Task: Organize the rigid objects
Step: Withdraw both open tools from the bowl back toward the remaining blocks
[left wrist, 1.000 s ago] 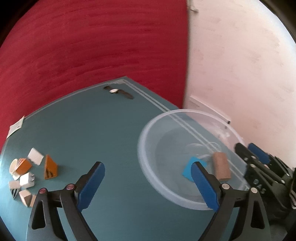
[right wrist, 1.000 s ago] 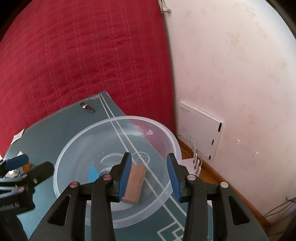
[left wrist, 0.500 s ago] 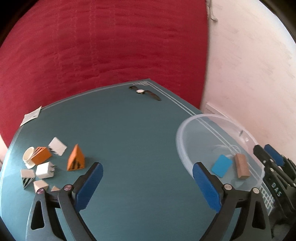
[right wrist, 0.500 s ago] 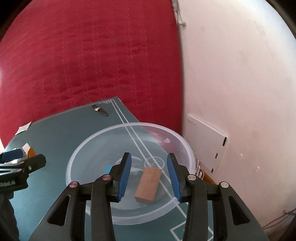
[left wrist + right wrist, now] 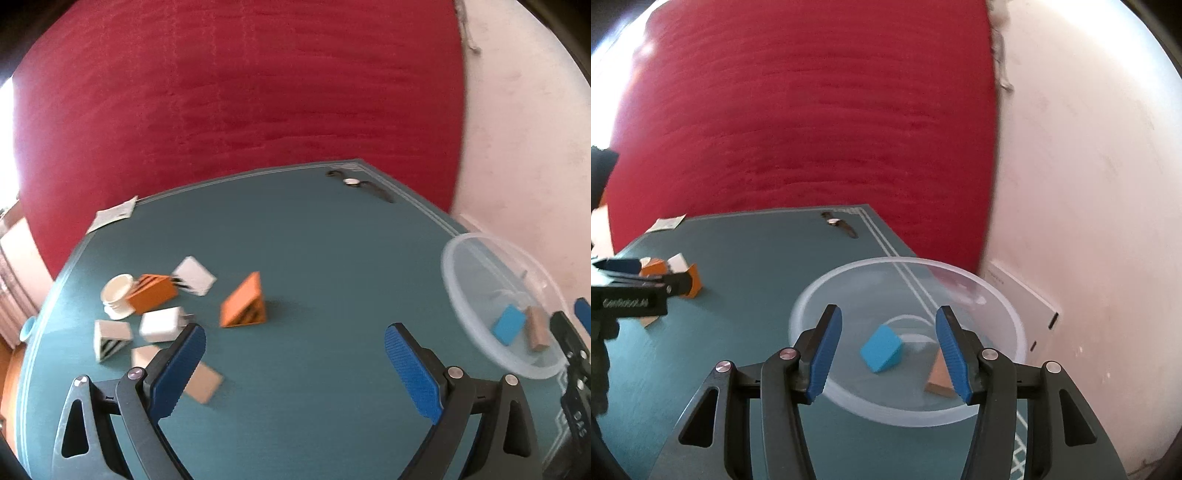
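Worktop (image 5: 314, 258) in teal fills both views before a red quilted backdrop (image 5: 240, 92), with a clear plastic bowl (image 5: 997, 291) at its right end holding a blue block (image 5: 881, 347) and a tan wooden block (image 5: 940, 376) side by side. Over that bowl the right gripper (image 5: 890, 354) hangs with its jaws opening and nothing pressed between them, while the left gripper (image 5: 295, 373) spreads its jaws wide and empty above bare worktop. Smaller pieces cluster at the left end: an orange wedge (image 5: 243, 306), an orange striped block (image 5: 151, 291), a white charger (image 5: 162, 325) and a white cup (image 5: 118, 291), with a wristwatch (image 5: 356, 182) by the far edge.
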Available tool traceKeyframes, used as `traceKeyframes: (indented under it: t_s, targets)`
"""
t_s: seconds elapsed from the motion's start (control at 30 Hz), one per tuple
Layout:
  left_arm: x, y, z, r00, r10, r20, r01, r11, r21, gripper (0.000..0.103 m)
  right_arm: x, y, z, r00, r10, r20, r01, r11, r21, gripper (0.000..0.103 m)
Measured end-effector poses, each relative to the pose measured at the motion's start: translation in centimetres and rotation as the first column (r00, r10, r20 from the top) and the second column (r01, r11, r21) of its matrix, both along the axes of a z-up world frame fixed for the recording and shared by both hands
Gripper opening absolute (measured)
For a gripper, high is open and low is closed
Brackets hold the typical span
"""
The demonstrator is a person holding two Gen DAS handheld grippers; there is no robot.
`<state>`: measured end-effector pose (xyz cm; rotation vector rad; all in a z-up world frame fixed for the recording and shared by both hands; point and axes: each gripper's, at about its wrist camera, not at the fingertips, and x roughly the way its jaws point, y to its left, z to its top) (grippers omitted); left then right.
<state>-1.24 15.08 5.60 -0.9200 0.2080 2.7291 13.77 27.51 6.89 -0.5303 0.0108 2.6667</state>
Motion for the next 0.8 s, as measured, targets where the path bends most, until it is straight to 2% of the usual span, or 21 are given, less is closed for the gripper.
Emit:
traceKeyframes:
  t_s: [0.1, 0.27, 0.4, 0.8]
  targets:
    - [-0.3, -2.0, -0.1, 0.999, 0.032, 0.0, -0.032, 0.999, 0.009, 0.1, -0.1, -1.2, 0.0, 0.999, 0.039, 0.007, -0.039, 0.999, 0.017, 0.055]
    - [-0.7, -5.0, -0.6, 0.996, 0.081, 0.024, -0.081, 0.997, 0.008, 0.1, -1.0, -3.5, -0.6, 0.991, 0.121, 0.053, -0.121, 0.993, -0.014, 0.055]
    - [-0.9, -7.2, -0.9, 0.992, 0.118, 0.035, -0.119, 0.993, 0.011, 0.1, -1.8, -4.8, -1.2, 0.978, 0.183, 0.098, -0.179, 0.983, -0.051, 0.055]
    - [-1.9, -12.5, -1.4, 0.981, 0.186, 0.052, -0.186, 0.983, 0.002, 0.1, -2.9, -7.9, -1.9, 0.938, 0.31, 0.156, -0.3, 0.95, -0.083, 0.055]
